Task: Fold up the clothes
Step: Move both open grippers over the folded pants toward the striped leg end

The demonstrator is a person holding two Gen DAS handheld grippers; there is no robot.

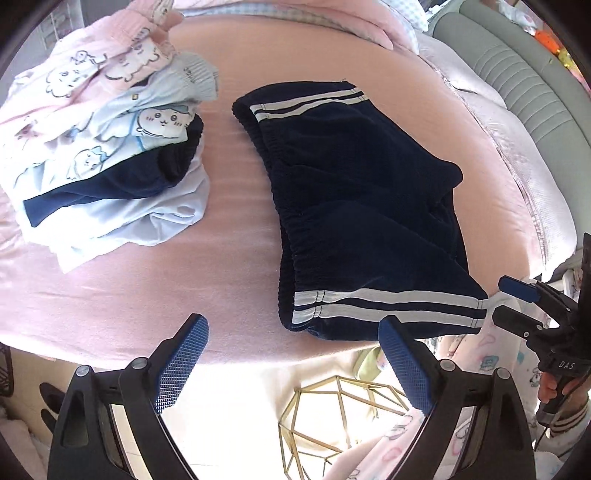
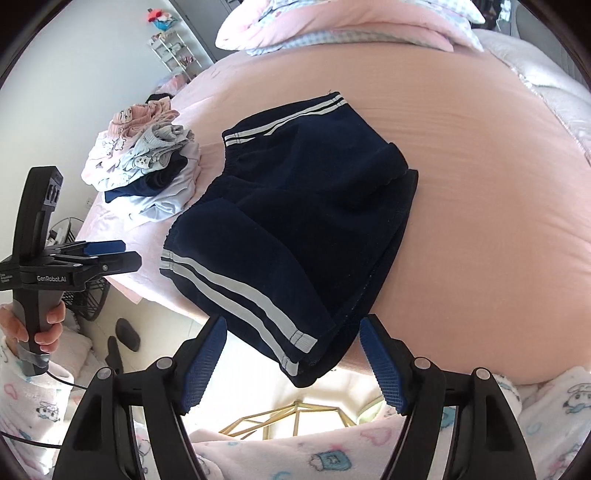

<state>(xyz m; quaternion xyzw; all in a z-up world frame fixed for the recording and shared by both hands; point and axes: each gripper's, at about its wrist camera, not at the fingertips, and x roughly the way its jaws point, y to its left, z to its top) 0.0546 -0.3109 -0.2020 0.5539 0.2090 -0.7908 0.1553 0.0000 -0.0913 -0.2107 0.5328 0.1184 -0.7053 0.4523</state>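
Note:
Navy shorts (image 1: 362, 206) with white side stripes lie folded on the pink bed sheet (image 1: 229, 229). Their near corner reaches the bed's front edge. My left gripper (image 1: 291, 325) is open, its blue pads standing wide either side of the shorts' waistband corner without touching it. In the right wrist view the shorts (image 2: 295, 229) hang slightly over the edge. My right gripper (image 2: 291, 321) is open around that striped corner, with its pads clear of the cloth. The right gripper (image 1: 517, 302) also shows at the left view's right edge, and the left gripper (image 2: 122, 254) at the far left of the right view.
A pile of folded pale and navy clothes (image 1: 110, 147) sits left of the shorts. Pillows (image 2: 332, 26) lie at the bed's far end. Below the bed edge stands a gold wire frame (image 1: 332, 424). A hand (image 2: 40, 328) grips the left handle.

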